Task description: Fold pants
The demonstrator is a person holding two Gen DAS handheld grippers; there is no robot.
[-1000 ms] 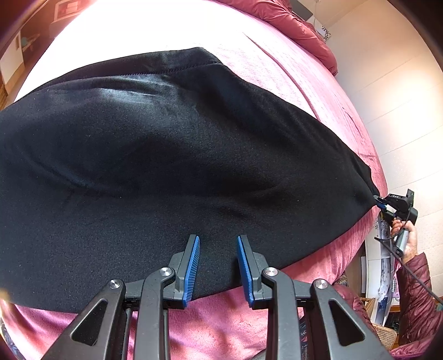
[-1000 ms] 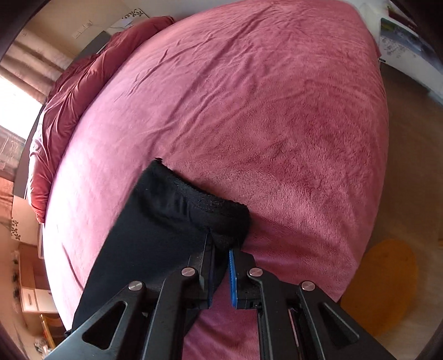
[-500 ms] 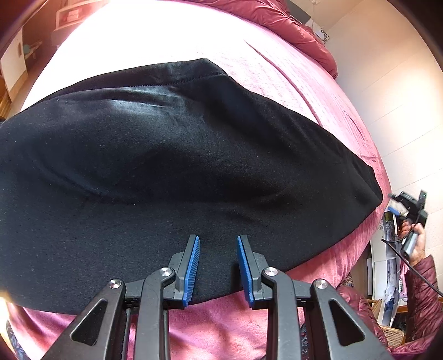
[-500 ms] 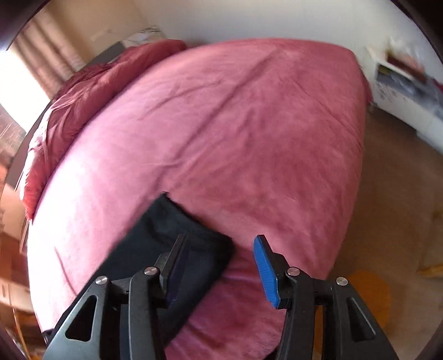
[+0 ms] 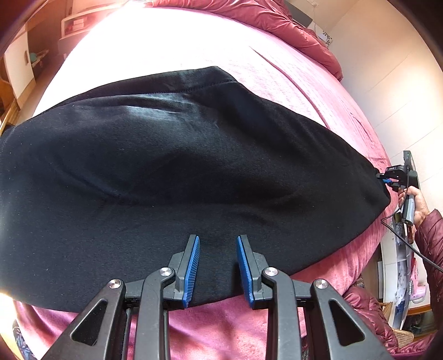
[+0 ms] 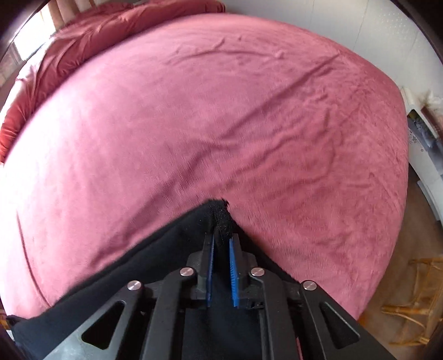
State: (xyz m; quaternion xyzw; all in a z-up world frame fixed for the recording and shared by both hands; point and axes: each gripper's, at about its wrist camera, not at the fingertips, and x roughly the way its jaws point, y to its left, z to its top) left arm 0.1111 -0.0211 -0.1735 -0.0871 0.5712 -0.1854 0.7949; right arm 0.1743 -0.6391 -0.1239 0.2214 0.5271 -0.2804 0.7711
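Note:
Black pants (image 5: 180, 171) lie spread across a pink bed (image 5: 299, 83). My left gripper (image 5: 217, 243) is open, its blue pads just above the pants' near edge, holding nothing. My right gripper (image 6: 221, 239) is shut on the cuff end of the pants (image 6: 218, 216), which bunches up between the blue pads. In the left wrist view the right gripper (image 5: 387, 177) shows at the far right, pinching the narrow end of the pants, with the hand behind it.
A red quilt (image 5: 279, 22) is bunched along the bed's far edge, also shown in the right wrist view (image 6: 69, 52). A white shelf unit (image 6: 426, 144) stands right of the bed, with brown floor (image 6: 409, 277) below. Wooden furniture (image 5: 16, 63) stands at the left.
My right gripper opened half a second ago, moved back in and has closed on the pants' cuff end again. The left gripper stays open over the near edge.

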